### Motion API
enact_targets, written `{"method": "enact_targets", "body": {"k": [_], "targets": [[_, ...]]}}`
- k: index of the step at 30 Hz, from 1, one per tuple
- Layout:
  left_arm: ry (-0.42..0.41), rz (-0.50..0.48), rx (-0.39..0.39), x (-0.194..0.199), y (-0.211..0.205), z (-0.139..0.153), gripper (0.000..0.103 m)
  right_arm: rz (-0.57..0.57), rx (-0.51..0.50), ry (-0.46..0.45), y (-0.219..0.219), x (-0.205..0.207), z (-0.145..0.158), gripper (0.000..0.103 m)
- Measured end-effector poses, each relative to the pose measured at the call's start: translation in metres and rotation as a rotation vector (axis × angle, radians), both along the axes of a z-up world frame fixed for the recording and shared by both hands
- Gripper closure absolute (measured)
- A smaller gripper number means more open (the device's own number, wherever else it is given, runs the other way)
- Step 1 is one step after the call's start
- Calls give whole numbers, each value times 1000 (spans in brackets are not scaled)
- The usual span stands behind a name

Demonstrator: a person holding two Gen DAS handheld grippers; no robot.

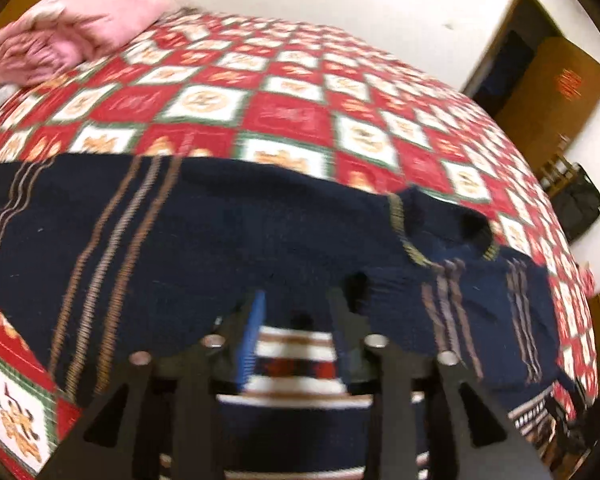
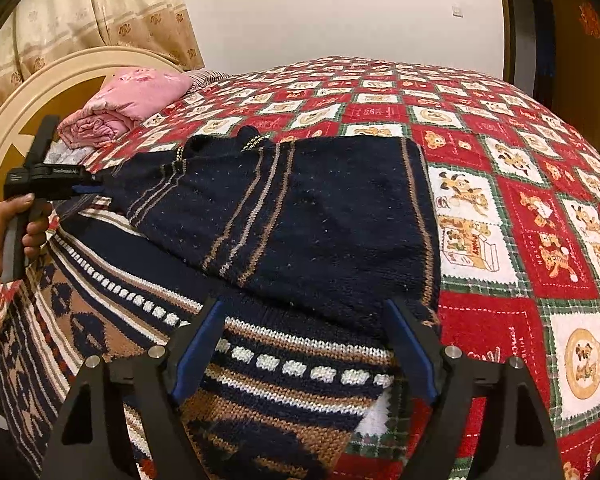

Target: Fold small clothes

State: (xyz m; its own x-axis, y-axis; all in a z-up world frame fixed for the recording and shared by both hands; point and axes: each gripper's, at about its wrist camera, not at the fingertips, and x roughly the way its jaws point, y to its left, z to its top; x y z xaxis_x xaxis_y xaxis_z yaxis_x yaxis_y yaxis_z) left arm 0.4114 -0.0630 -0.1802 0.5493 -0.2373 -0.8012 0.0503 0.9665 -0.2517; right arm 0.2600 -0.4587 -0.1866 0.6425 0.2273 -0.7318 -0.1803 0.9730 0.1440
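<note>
Navy knitted sweater with tan stripes (image 2: 300, 208) is lying folded over on a red-and-white checked bedspread (image 2: 520, 208), just ahead of both tongs. Right tongs (image 2: 304, 344) are standing wide apart, gripping nothing, hovering over the sweater's patterned brown-and-white hem. Left tongs (image 1: 296, 320) are partly apart at the sweater's edge, no cloth visibly pinched. One fold appears done; further folds and tidying seem to be remaining. Beyond the tongs, a pink bundled quilt (image 2: 128, 104) is resting.

White wall (image 2: 340, 8) — beige curtain (image 2: 100, 12)
</note>
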Motion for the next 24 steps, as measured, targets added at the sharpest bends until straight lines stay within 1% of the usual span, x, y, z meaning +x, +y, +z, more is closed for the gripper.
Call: {"method": "enact_targets", "body": {"k": [1, 2, 4, 6, 7, 8, 10, 11, 13, 14, 17, 18, 19, 22, 24], "targets": [[-19, -12, 2, -4, -7, 1, 50, 1, -7, 0, 1, 0, 0, 20], [-33, -24, 3, -7, -15, 1, 48, 4, -14, 0, 3, 0, -1, 18], [-31, -52, 26, -6, -31, -3, 47, 11, -35, 2, 7, 0, -2, 16], [-7, -66, 62, -3, -45, -13, 47, 13, -51, 1, 9, 0, -2, 15], [7, -67, 106, -2, -52, -19, 47, 14, -55, 2, 10, 0, -3, 15], [-12, -72, 156, -5, -58, -21, 46, 15, -56, 2, 10, 0, -2, 15], [-28, -79, 200, -9, -62, -18, 44, 15, -55, 1, 10, 0, -2, 14], [-20, -78, 193, -10, -61, -17, 44, 14, -54, -1, 10, 0, -2, 14], [-6, -78, 147, -16, -53, -11, 44, 14, -52, -2, 9, 0, -2, 14], [-6, -84, 140, -20, -49, -9, 44, 13, -55, -3, 9, -1, -2, 14], [-37, -100, 196, -36, -42, -5, 42, 12, -69, -3, 11, -1, -2, 14], [-44, -103, 208, -40, -38, -5, 37, 11, -78, -2, 12, 0, -3, 14], [-50, -99, 216, -46, -31, -5, 35, 9, -86, -2, 13, -1, -3, 14], [-47, -74, 207, -55, -7, -7, 35, 5, -115, -4, 16, -1, -3, 14], [-48, -40, 199, -60, 13, -8, 35, -1, -127, -7, 17, -1, -3, 14]]}}
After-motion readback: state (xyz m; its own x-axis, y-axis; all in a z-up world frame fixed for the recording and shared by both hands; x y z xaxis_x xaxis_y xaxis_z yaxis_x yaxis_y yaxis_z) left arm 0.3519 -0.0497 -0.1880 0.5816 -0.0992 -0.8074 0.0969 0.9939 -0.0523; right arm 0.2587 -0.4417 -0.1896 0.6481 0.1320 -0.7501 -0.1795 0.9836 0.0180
